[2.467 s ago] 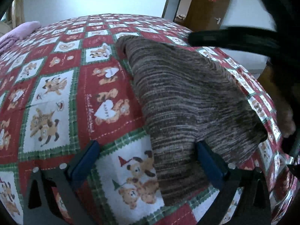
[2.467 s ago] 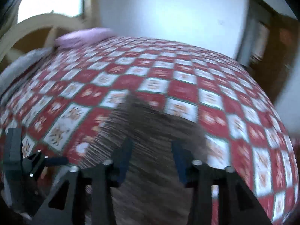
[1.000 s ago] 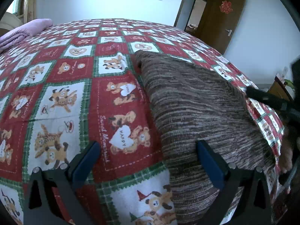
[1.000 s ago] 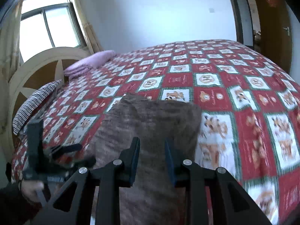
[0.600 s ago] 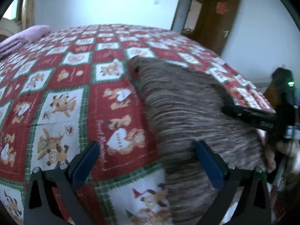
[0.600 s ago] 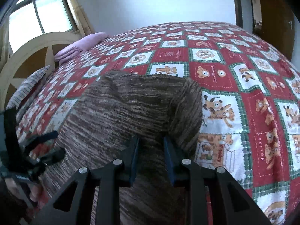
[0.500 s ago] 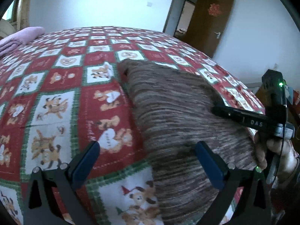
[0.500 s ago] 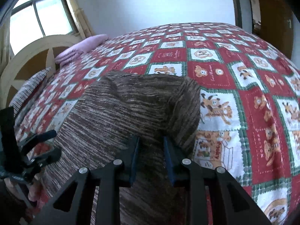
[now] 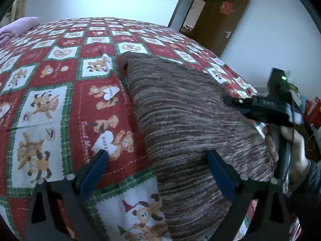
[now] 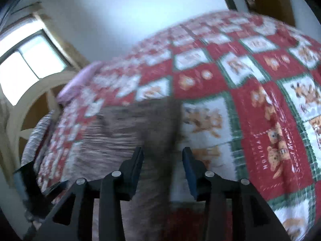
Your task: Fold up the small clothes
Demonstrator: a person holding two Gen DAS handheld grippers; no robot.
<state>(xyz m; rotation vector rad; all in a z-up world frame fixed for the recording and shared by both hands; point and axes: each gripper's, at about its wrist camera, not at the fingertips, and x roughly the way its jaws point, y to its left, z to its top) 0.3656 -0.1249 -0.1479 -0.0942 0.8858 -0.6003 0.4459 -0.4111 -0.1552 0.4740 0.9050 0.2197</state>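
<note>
A brown striped knit garment [image 9: 186, 116] lies folded lengthwise on the bed. My left gripper [image 9: 158, 166] is open, low over the garment's near left edge, its right finger on the knit. My right gripper [image 10: 162, 160] is open, with the garment's right edge [image 10: 140, 128] between its spread jaws. That view is blurred. The right gripper also shows in the left wrist view [image 9: 240, 102], held by a hand at the garment's right side.
A red, white and green teddy-bear quilt [image 9: 60, 84] covers the bed. A pink pillow [image 9: 18, 26] lies at the far left. A brown door [image 9: 220, 18] stands behind. A window [image 10: 26, 64] and a curved headboard [image 10: 30, 100] are at the left.
My right gripper has opened from nearly shut on the knit and swung, blurring its view. My left gripper stays open over the near left edge.
</note>
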